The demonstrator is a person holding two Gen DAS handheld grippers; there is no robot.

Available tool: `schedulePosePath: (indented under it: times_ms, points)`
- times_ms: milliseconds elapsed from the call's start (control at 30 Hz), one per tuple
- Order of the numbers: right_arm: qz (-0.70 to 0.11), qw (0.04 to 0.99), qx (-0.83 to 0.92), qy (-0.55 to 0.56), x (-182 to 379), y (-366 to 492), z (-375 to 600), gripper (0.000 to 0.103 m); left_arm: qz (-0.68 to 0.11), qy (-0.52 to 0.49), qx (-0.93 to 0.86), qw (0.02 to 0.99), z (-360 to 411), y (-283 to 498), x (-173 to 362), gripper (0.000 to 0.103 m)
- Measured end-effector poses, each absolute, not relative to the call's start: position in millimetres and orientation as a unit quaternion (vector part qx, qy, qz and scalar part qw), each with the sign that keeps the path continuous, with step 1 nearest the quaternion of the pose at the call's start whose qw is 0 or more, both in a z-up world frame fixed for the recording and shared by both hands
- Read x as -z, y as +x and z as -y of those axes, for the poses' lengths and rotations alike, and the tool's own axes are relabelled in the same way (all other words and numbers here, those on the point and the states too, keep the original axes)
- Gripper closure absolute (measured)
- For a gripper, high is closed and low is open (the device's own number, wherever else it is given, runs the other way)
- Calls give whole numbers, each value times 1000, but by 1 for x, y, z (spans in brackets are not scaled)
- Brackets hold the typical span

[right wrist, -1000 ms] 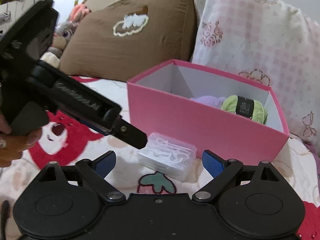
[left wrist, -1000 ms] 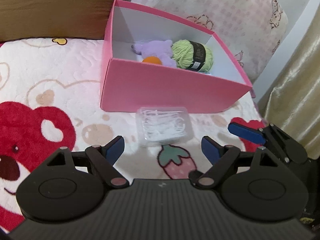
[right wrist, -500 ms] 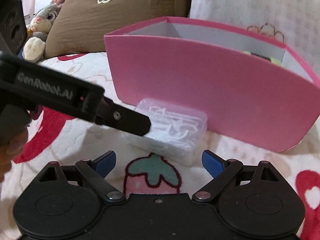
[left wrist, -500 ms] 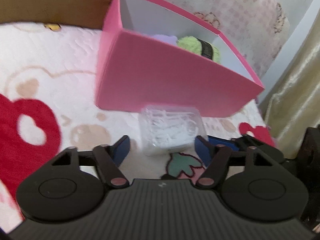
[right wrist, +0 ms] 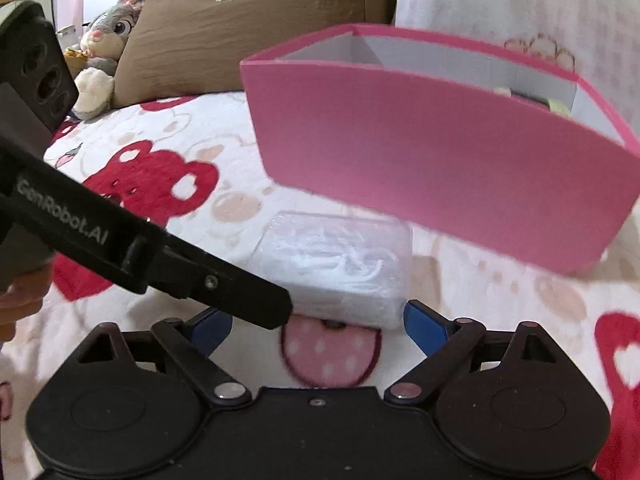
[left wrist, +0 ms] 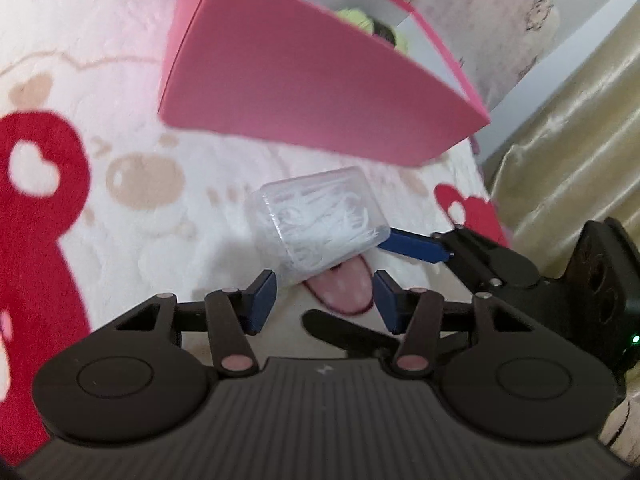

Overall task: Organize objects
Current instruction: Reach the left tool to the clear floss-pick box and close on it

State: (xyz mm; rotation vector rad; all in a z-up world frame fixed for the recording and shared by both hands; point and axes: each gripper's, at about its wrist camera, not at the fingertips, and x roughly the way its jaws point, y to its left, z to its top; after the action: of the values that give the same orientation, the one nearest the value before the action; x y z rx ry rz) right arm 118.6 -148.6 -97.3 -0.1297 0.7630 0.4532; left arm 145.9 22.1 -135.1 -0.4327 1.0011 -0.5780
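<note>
The left gripper (left wrist: 325, 295), low in the centre of its own view, has its blue-padded fingers (left wrist: 262, 294) spread apart with nothing clamped. Just above them, mid-frame, lies the clear rectangular plastic case of white floss picks (left wrist: 320, 220), tilted, its near corner close beside the left pad; whether they touch cannot be told. The right gripper (right wrist: 318, 322) is likewise spread wide in its own view, pads on either side of the case's (right wrist: 340, 268) near edge without pressing it. In the left view one blue finger of the right gripper (left wrist: 412, 245) reaches in from the right and meets the case's lower right corner. In the right view the left gripper's black finger (right wrist: 224, 288) crosses from the left edge to the case's near left corner. The case rests on a white plush blanket with red bears and strawberries (right wrist: 168, 184). Beyond it, in the upper half, stands the pink cardboard box with white inside (left wrist: 320, 92), a green yarn ball (left wrist: 360, 20) showing over its rim. A brown pillow (right wrist: 256, 20) and grey plush rabbit (right wrist: 108, 36) sit upper left.
</note>
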Motion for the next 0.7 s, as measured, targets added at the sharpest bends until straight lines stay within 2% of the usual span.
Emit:
schedulePosePath:
  times_ms: [100, 267, 367, 533, 700]
  points:
    - [-384, 899, -204, -58, 101, 119, 149, 7, -472, -214, 255, 816, -30, 148, 132, 47]
    - [-394, 899, -188, -25, 103, 125, 152, 5, -457, -245, 227, 825, -41, 154, 133, 46]
    - [-394, 898, -194, -14, 103, 125, 154, 5, -449, -248, 233, 826, -39, 156, 134, 49]
    - [-391, 897, -201, -44, 101, 126, 146, 5, -452, -251, 239, 822, -33, 160, 137, 64]
    - [-397, 896, -192, -59, 98, 132, 136, 5, -460, -266, 233, 814, -37, 168, 144, 67]
